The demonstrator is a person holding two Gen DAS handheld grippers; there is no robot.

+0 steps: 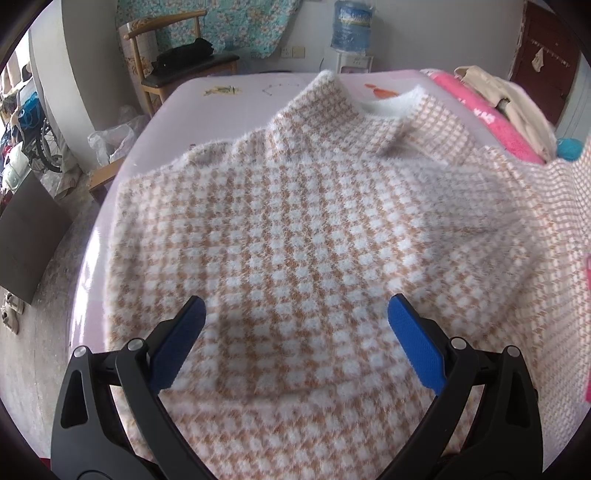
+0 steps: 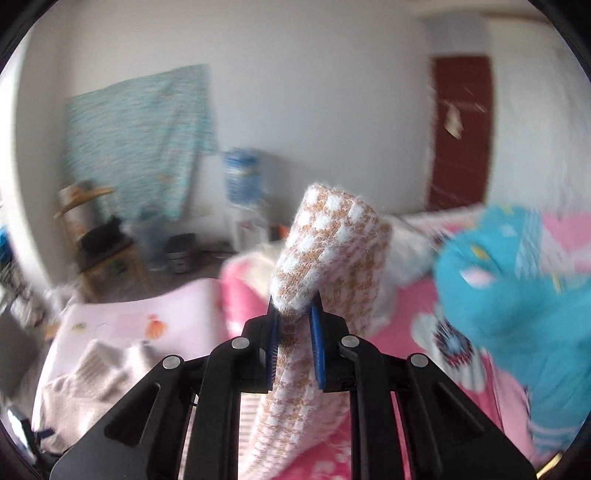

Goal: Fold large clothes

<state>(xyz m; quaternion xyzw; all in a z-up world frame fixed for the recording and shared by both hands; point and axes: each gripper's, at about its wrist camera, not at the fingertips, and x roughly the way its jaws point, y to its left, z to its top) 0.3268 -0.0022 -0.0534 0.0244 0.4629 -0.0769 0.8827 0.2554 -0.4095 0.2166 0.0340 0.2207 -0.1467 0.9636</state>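
Fuzzy checked sweater pinched in right gripper; no legible writing.

Fuzzy orange-and-white checked sweater spread on pale pink bed; wooden chair behind at left; blue water dispenser bottle behind; pink blanket at right.

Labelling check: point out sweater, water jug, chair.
sweater (image 1: pixel 295 236), left wrist view, middle of checked front
water jug (image 1: pixel 351 27), left wrist view, blue bottle body
chair (image 1: pixel 184 74), left wrist view, dark seat
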